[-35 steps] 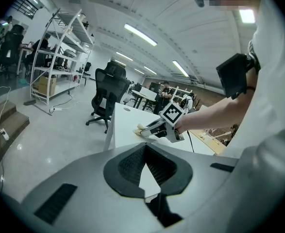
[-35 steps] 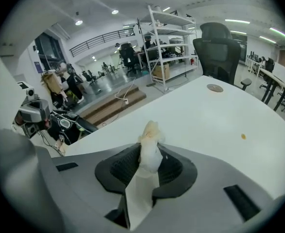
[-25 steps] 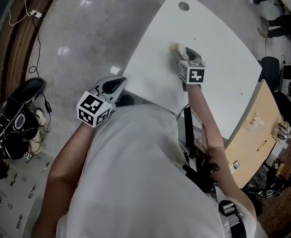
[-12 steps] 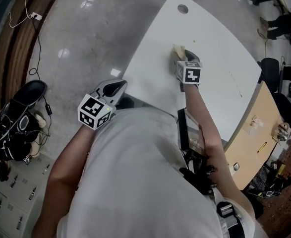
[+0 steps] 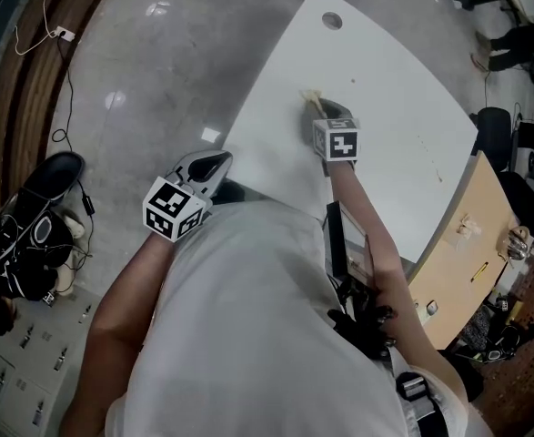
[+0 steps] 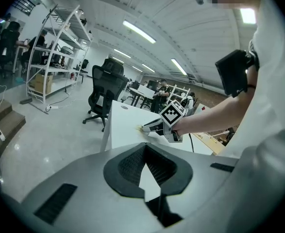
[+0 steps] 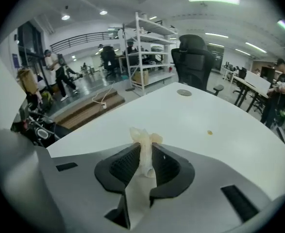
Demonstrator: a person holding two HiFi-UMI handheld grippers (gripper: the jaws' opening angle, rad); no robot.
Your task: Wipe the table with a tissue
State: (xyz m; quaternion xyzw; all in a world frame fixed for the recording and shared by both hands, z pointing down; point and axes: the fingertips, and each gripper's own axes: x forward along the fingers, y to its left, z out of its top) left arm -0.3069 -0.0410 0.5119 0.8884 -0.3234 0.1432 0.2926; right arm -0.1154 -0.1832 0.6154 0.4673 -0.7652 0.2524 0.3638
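- Head view: the right gripper (image 5: pixel 319 109) points down at the smooth white table (image 5: pixel 385 71) with a crumpled cream tissue (image 5: pixel 310 98) at its tip. The left gripper (image 5: pixel 215 159) hangs beside the table's edge, over the glossy grey floor (image 5: pixel 157 80).
- Left gripper view: its ribbed black pads (image 6: pixel 127 164) meet at the tips, with nothing between them.
- Right gripper view: the jaws have just been closing and now pinch the twisted tissue. A wrinkled tuft pokes out in front.
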